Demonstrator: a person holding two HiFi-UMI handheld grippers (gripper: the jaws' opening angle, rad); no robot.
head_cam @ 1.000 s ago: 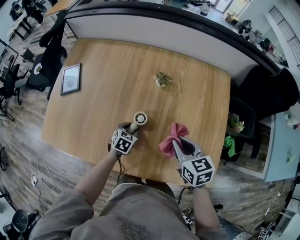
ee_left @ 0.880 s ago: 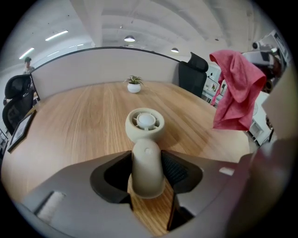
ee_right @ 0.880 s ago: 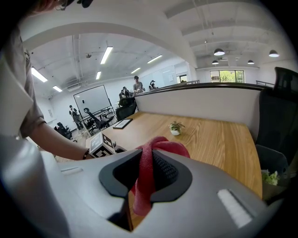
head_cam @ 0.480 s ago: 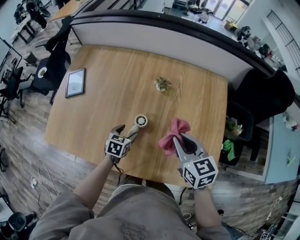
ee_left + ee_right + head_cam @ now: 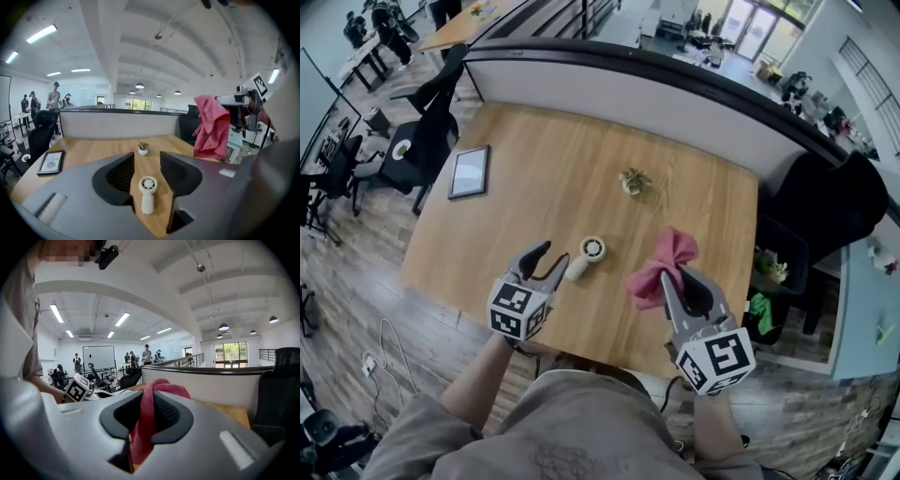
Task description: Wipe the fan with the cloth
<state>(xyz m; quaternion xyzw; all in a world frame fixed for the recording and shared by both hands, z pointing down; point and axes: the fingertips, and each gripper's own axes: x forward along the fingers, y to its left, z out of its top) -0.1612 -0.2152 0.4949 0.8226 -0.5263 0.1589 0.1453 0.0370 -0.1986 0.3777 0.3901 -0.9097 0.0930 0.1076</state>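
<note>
- Pink cloth [image 5: 161, 385] is clamped between the closed jaws of the right gripper [image 5: 147, 399]. It bunches above the tips and hangs over the table's near right part [image 5: 661, 262].
- Compared with a second ago, both grippers sit higher and closer to the person. The cloth is still in the right one [image 5: 675, 278].
- A second ago the left gripper [image 5: 551, 258] was down at the fan's handle. Now it is pulled back clear of it, jaws partly apart and just closing, with nothing pressed between them [image 5: 146, 157].
- The fan [image 5: 586, 256] lies flat on the wooden table [image 5: 544, 178], just beyond the left gripper's tips and left of the cloth.
- Its long axis runs diagonally: handle toward the left gripper and the near edge, round head away toward the far right [image 5: 147, 194].
- Bare wood lies open all round the fan.
- Farther on, a small potted plant [image 5: 633, 180] stands past the middle of the table, well apart from the fan.
- A framed picture [image 5: 470, 172] lies near the left edge.
- A low partition [image 5: 656, 89] closes off the far edge.
</note>
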